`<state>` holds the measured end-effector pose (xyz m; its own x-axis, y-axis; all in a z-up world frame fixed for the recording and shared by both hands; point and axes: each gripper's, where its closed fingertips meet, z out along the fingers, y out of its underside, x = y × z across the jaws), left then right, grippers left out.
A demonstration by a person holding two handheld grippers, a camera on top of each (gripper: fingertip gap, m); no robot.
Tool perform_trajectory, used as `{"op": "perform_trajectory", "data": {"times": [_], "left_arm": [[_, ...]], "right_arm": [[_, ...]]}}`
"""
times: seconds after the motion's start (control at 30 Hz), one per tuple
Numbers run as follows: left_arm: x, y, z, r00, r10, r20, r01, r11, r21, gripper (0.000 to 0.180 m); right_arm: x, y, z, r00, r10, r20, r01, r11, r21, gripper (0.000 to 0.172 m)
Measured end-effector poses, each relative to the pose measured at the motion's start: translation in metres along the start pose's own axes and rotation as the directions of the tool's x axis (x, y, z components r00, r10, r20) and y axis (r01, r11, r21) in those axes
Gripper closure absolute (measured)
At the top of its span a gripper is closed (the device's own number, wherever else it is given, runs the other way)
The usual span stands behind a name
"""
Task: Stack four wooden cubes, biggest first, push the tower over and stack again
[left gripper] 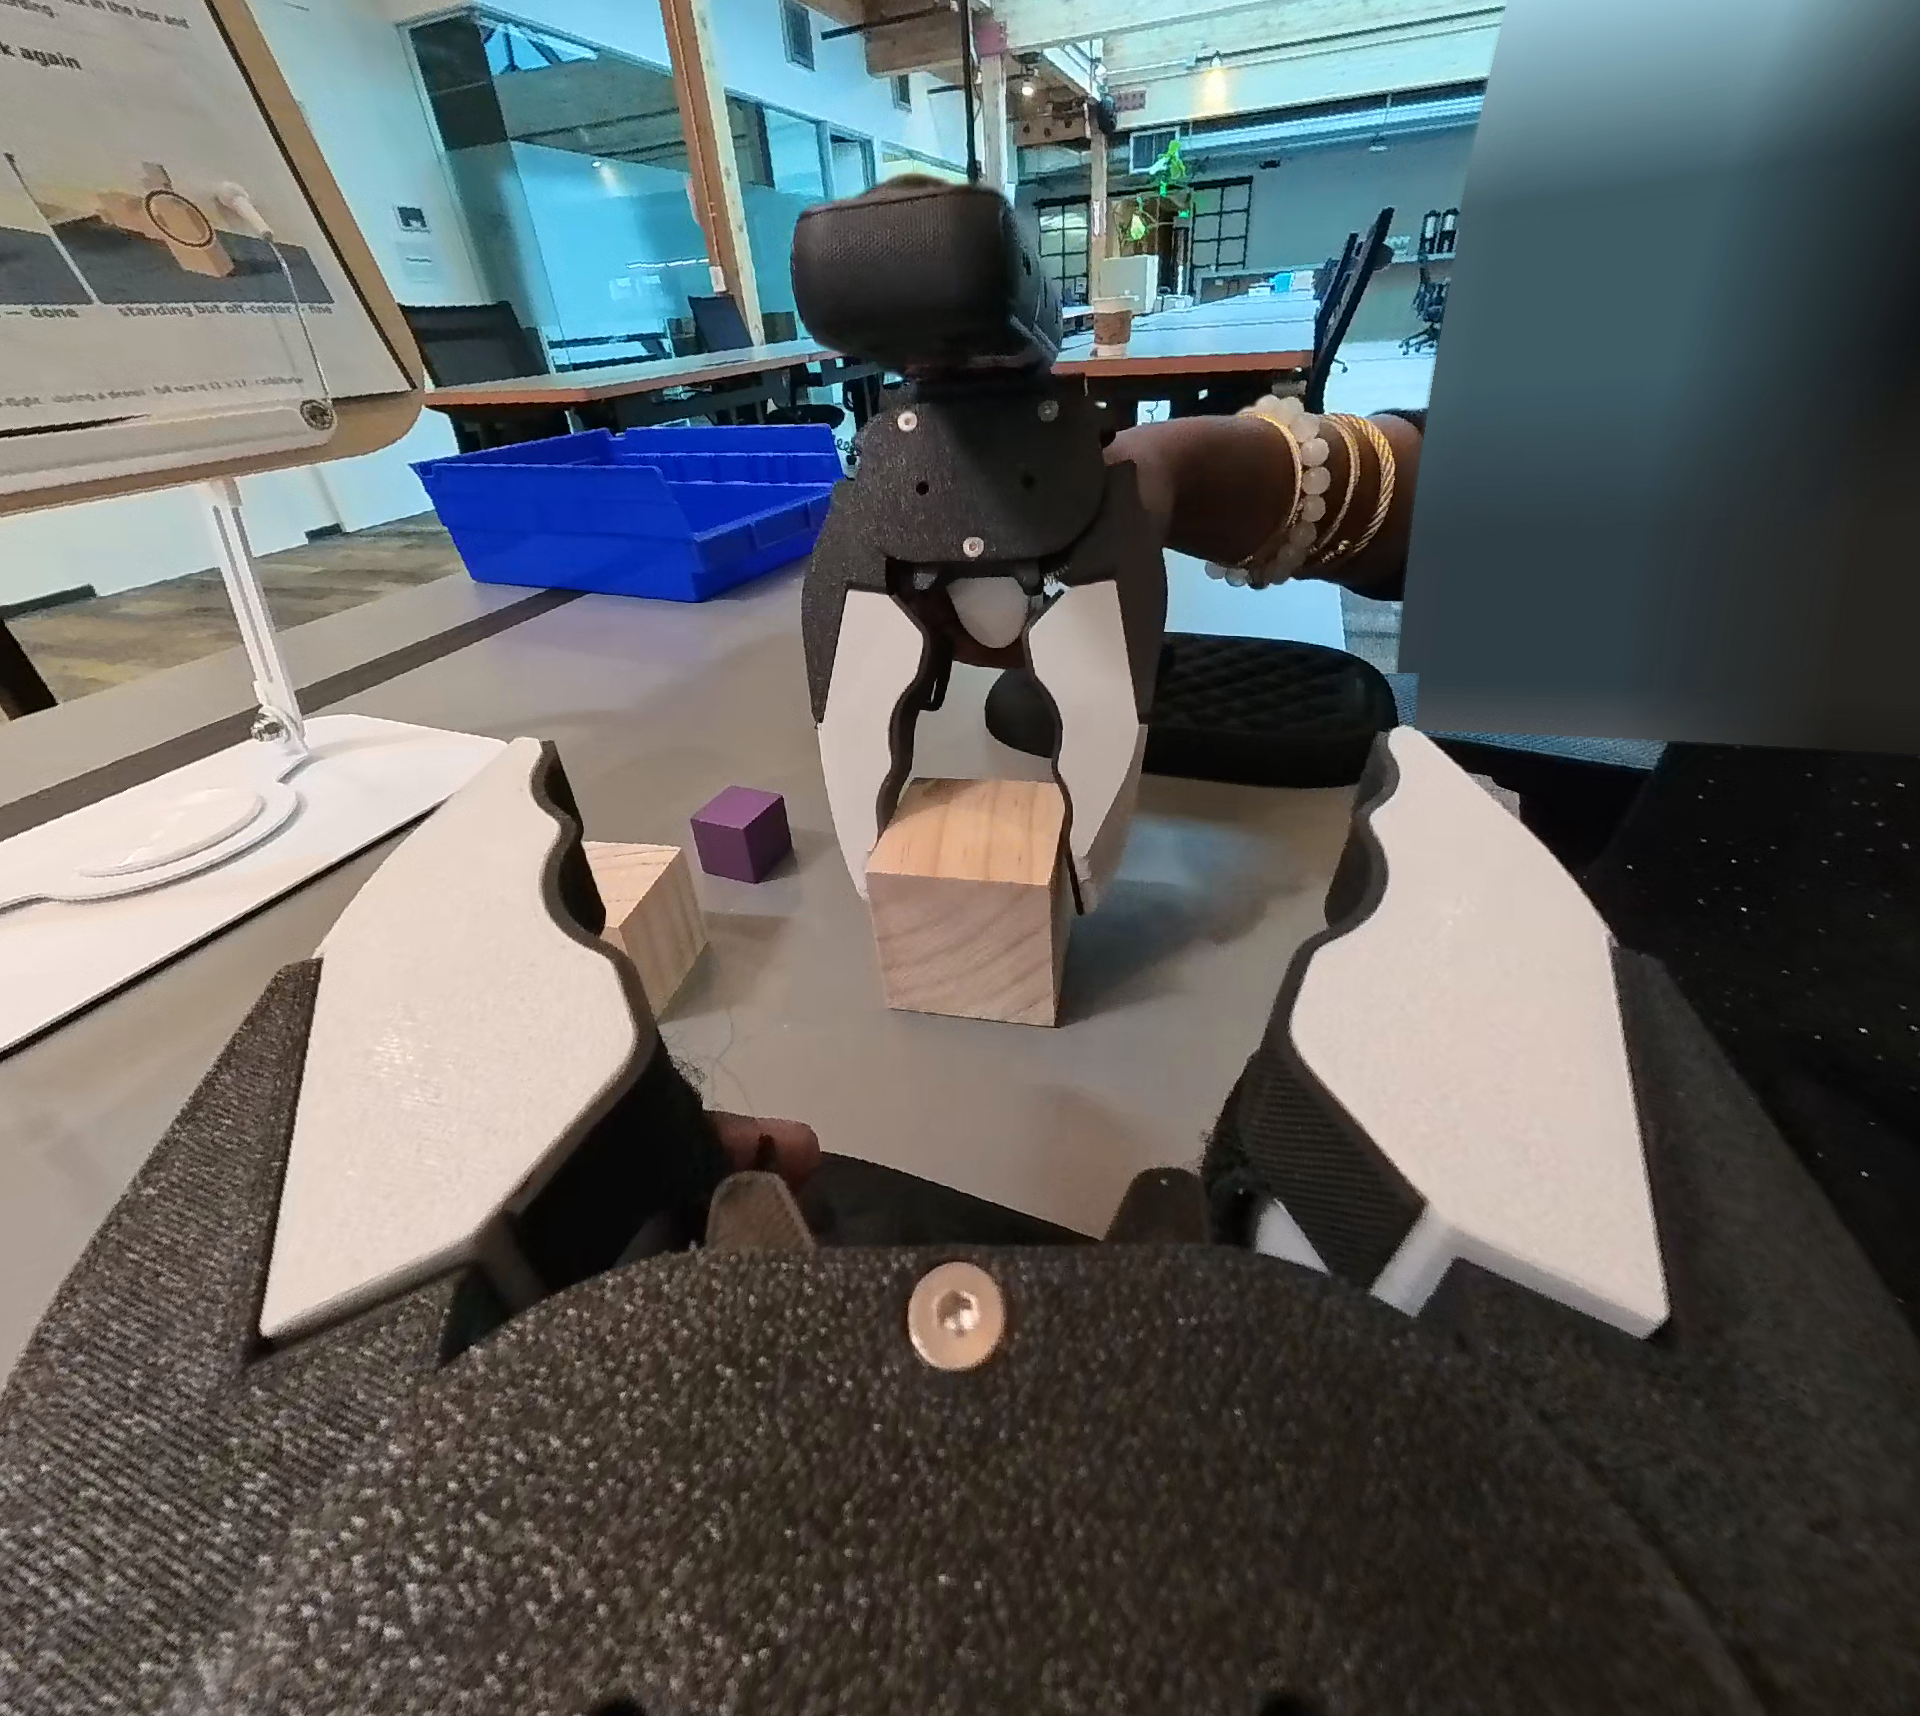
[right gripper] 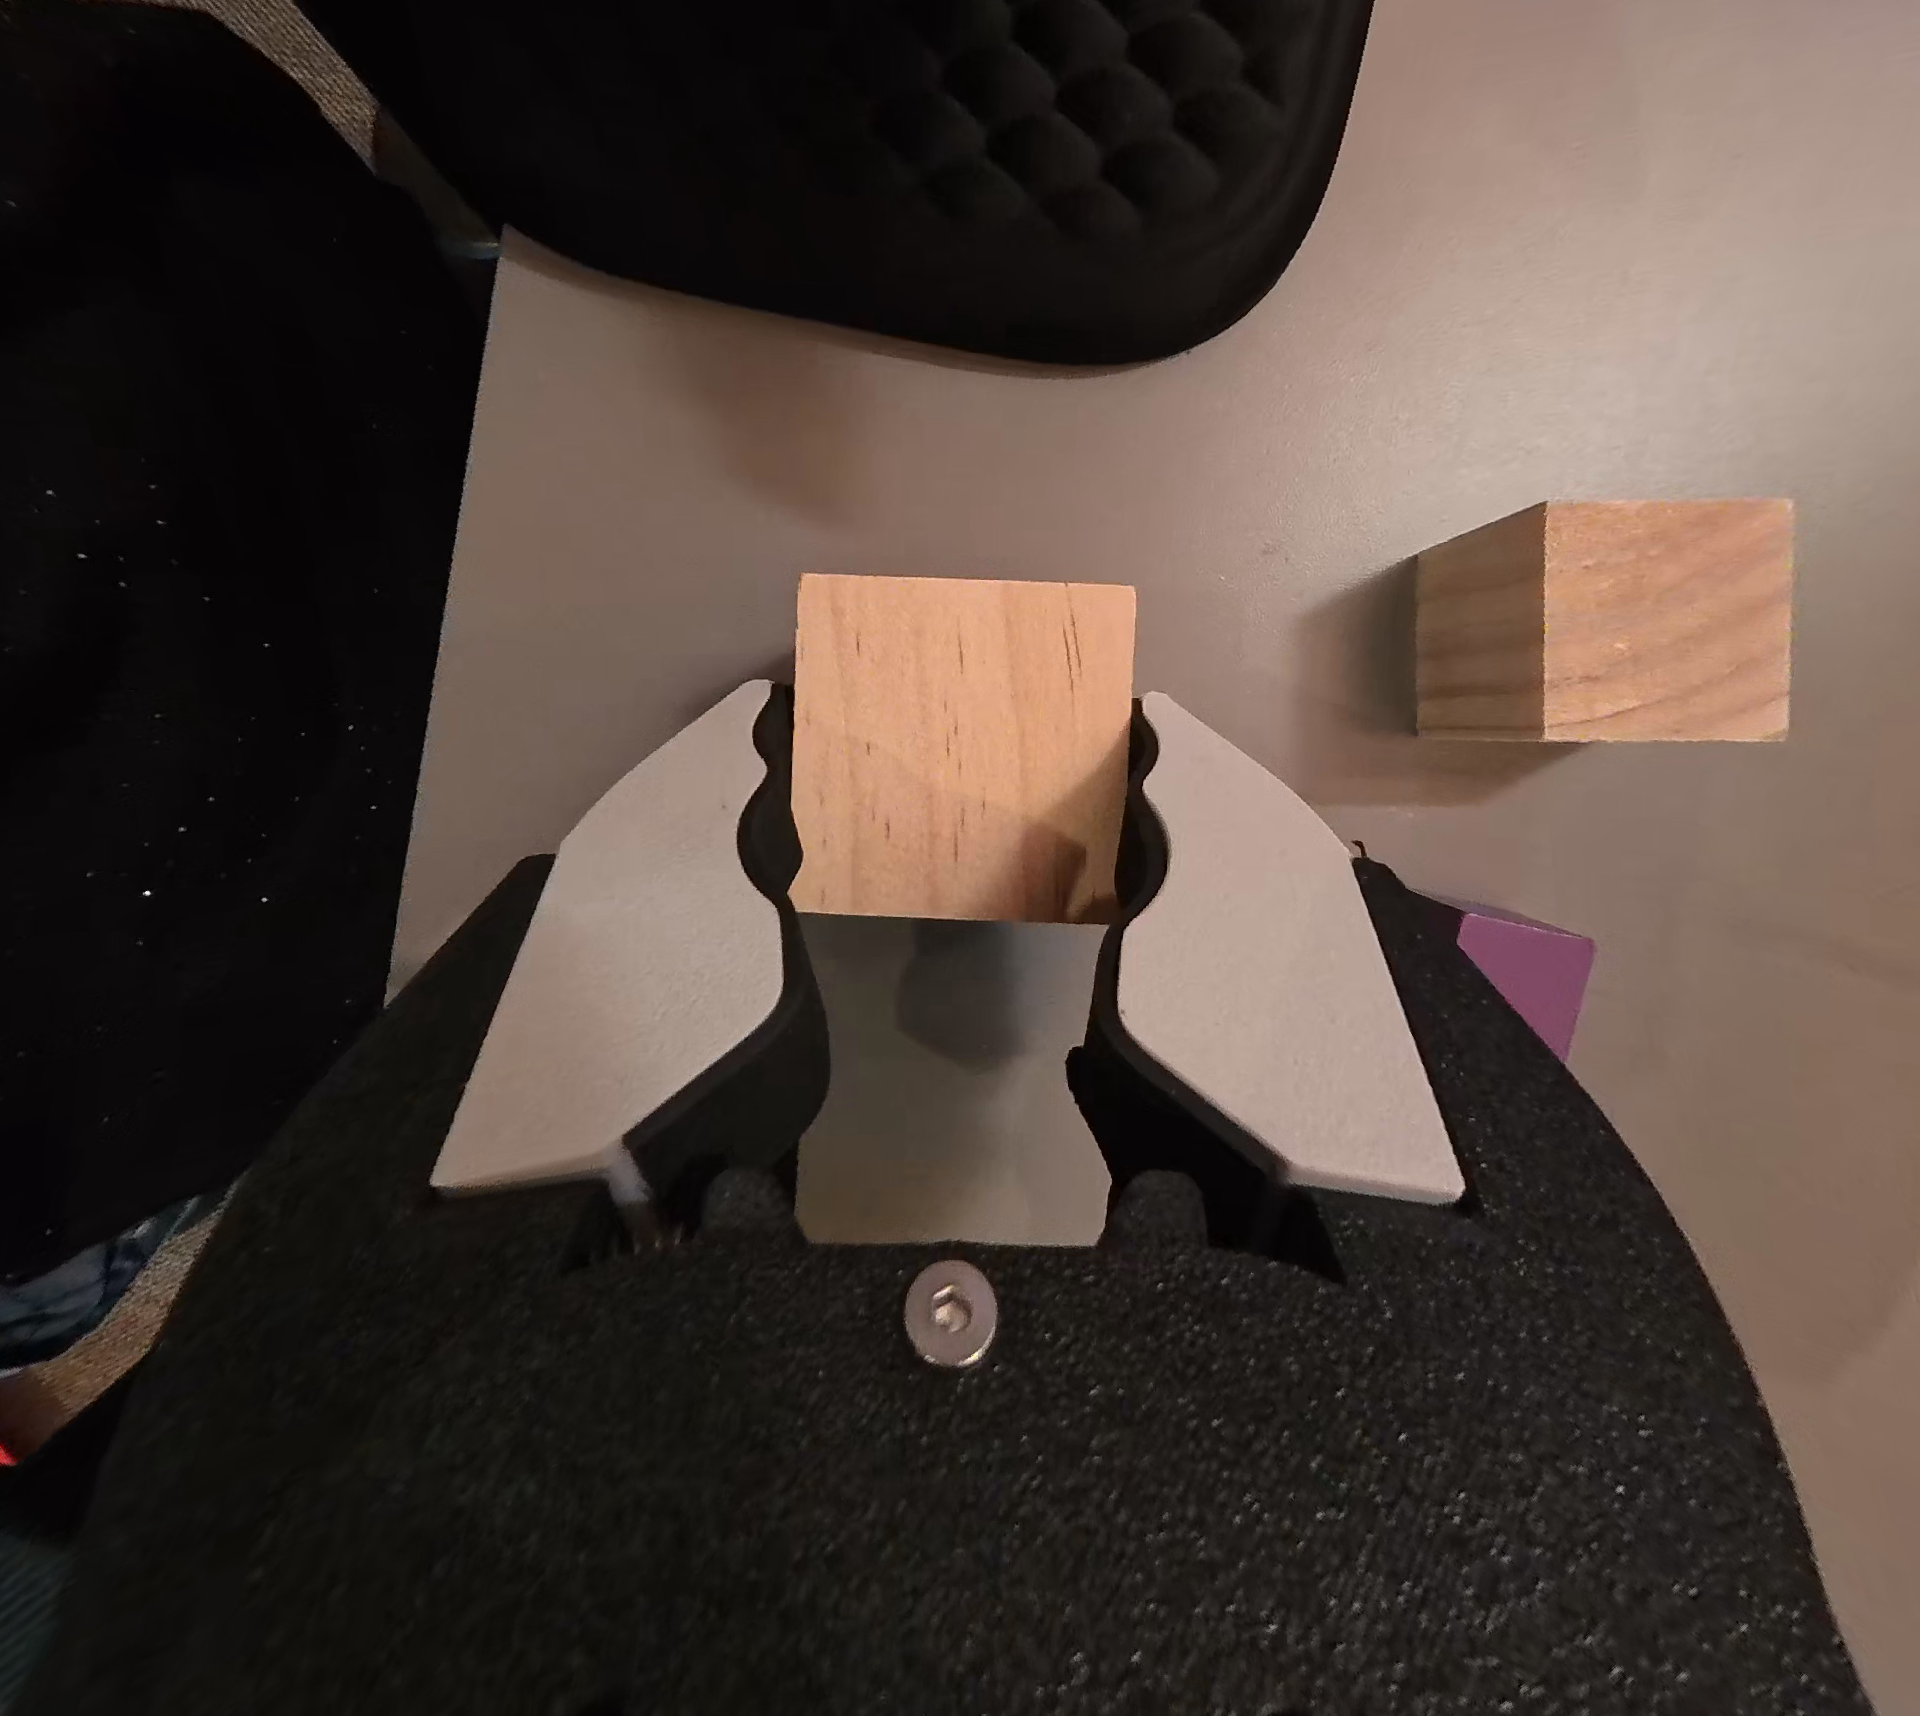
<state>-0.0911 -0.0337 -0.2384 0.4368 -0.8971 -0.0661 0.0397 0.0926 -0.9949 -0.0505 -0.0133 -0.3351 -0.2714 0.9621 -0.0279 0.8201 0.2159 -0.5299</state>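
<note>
My right gripper [right gripper: 958,705] points down at the grey table [right gripper: 1455,212] and is shut on a large pale wooden cube [right gripper: 961,752], with both pads pressed on its sides. The left wrist view shows this right gripper [left gripper: 977,866] gripping the cube's [left gripper: 971,928] upper part, with the cube's base at the table [left gripper: 623,690]. My left gripper [left gripper: 966,757] is wide open and empty, just short of that cube. A second wooden cube [left gripper: 644,918] lies by my left finger and also shows in the right wrist view [right gripper: 1642,627]. A small purple cube [left gripper: 740,833] sits behind it and appears at the right edge of my right gripper [right gripper: 1527,980].
A blue plastic bin [left gripper: 623,513] stands at the back of the table. A printed sheet on a white stand [left gripper: 156,160] is at the left. A black foam-lined case [right gripper: 935,108] lies beyond the held cube. A person's wrist with bracelets [left gripper: 1299,482] holds the right gripper. One gripper's finger ends stand about 11 centimeters off the other's.
</note>
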Motion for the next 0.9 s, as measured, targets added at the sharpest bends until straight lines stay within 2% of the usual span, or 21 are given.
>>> {"op": "perform_trajectory", "data": {"times": [0.13, 0.33, 0.5, 0.7, 0.9], "left_arm": [[0.000, 0.000, 0.000, 1.000, 0.000, 0.001, 0.000, 1.000, 0.000, 0.044], [0.000, 0.000, 0.000, 1.000, 0.002, 0.003, -0.002, 1.000, -0.002, 0.044], [0.000, 0.000, 0.001, 1.000, 0.007, 0.004, -0.007, 1.000, -0.005, 0.044], [0.000, 0.001, 0.001, 1.000, 0.009, 0.005, -0.009, 1.000, -0.005, 0.044], [0.000, 0.000, 0.000, 1.000, 0.001, 0.003, -0.001, 1.000, 0.000, 0.045]], "right_arm": [[0.001, -0.007, -0.005, 1.000, 0.019, 0.008, -0.019, 0.999, 0.051, 0.110], [0.018, -0.022, -0.035, 0.998, 0.036, -0.043, -0.032, 0.995, 0.092, 0.104], [0.054, -0.031, -0.055, 0.993, 0.009, -0.117, -0.001, 0.997, 0.073, 0.114], [0.088, -0.024, -0.029, 0.995, 0.017, -0.103, -0.018, 1.000, -0.010, 0.112], [0.107, -0.021, -0.007, 0.998, -0.042, -0.054, 0.037, 0.995, -0.088, 0.112]]}}
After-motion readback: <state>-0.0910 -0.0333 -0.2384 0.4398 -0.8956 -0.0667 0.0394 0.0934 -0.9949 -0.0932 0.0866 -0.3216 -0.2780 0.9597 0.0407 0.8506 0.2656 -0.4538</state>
